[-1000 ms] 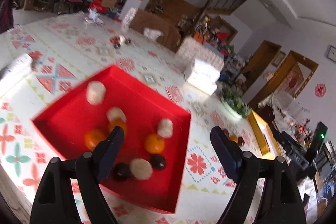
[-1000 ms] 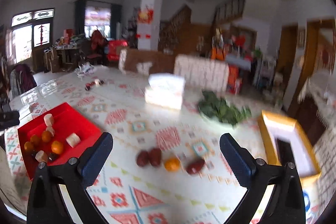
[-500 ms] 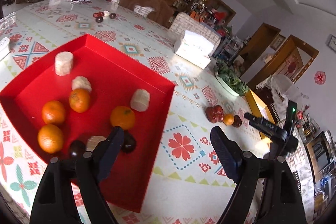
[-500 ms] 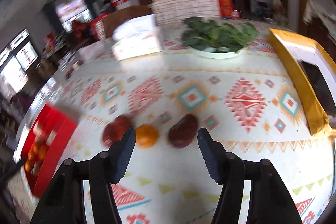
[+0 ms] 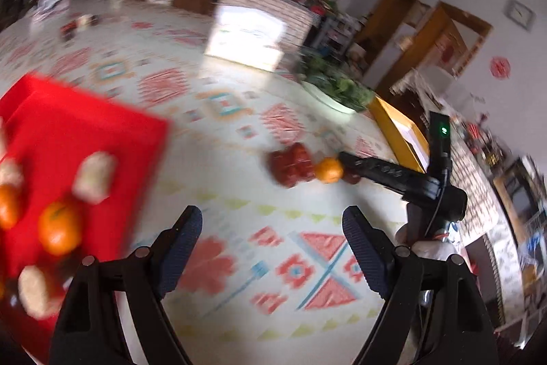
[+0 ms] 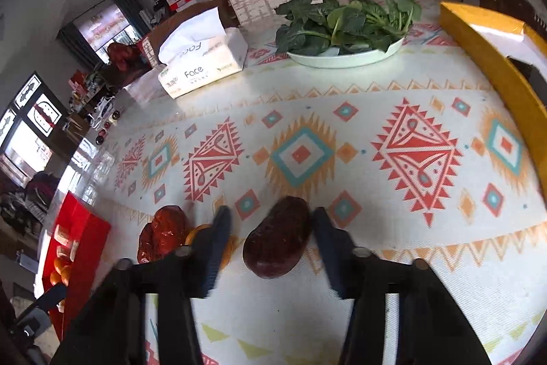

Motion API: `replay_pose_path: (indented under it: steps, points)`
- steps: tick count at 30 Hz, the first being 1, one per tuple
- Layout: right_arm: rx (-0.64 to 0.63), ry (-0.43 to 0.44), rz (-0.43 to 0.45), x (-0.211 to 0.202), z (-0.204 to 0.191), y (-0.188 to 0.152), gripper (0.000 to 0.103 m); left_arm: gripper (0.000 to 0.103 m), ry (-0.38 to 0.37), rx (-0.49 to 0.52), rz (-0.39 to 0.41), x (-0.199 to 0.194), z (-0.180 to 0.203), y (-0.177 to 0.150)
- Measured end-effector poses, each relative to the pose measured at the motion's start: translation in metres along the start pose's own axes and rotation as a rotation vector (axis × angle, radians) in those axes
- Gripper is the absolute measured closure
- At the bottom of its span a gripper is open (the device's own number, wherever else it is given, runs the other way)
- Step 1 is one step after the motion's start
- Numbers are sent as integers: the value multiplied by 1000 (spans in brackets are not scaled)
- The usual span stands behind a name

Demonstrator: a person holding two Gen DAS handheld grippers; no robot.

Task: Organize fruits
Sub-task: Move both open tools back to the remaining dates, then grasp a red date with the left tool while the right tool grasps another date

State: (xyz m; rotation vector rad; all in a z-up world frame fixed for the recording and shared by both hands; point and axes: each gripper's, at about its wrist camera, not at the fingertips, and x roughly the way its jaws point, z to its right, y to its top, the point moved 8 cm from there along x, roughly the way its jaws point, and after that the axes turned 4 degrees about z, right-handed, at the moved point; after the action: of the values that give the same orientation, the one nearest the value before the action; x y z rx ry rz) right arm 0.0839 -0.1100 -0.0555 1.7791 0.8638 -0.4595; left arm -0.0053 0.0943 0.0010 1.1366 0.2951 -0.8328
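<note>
Change: right gripper [image 6: 270, 221] is dropping in from the wide view of a second ago and is now bracketing the dark fruit [image 6: 277, 236]; left gripper [image 5: 271, 228] is swinging off the red tray [image 5: 85, 129] toward mid-worktop.
Key relation: dark fruit is sitting between the right jaws, near their tips, long axis slanting from near-left to far-right across the gap.
Right jaws: standing part open, right pad about touching the fruit, left pad a little apart; nothing clamped yet.
Left jaws: standing wide, holding nothing, hovering over bare cloth.
Nearer arm: right, by far; left is hanging well apart from the loose fruit.
Crowding: orange [image 6: 205, 238] is lying just outside the left pad, half hidden behind it; wrinkled red fruit [image 6: 162, 233] beyond that.
Risk, as judged: closing may be nudging the orange.
Surroundings: tissue box [image 6: 205, 64], greens plate [image 6: 345, 57], yellow box [image 6: 492, 64] far side, clear of the move.
Tray: left side, already carrying oranges and pale fruit.
</note>
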Motion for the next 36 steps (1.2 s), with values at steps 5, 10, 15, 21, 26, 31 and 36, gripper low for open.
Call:
replay_pose_path:
  steps: [5, 10, 15, 21, 26, 31, 36]
  points:
    - [-37, -19, 11, -3, -2, -1, 69, 38, 37, 102, -41, 52, 20, 12]
    - [-31, -4, 5, -4, 1, -1, 70, 56, 47, 115, -66, 74, 18, 16]
    - [-45, -4, -9, -2, -2, -4, 70, 56, 67, 179, -94, 95, 21, 15]
    - [-46, 0, -16, -3, -2, -5, 69, 66, 119, 197, -115, 104, 8, 13]
    - [-54, -8, -14, -4, -2, -6, 69, 65, 130, 215, -116, 107, 11, 16]
    - [-53, -10, -14, -4, -2, -6, 69, 65, 158, 260, -123, 119, 20, 16]
    - [-33, -20, 0, -7, 1, -6, 69, 77, 143, 257, -111, 114, 25, 13]
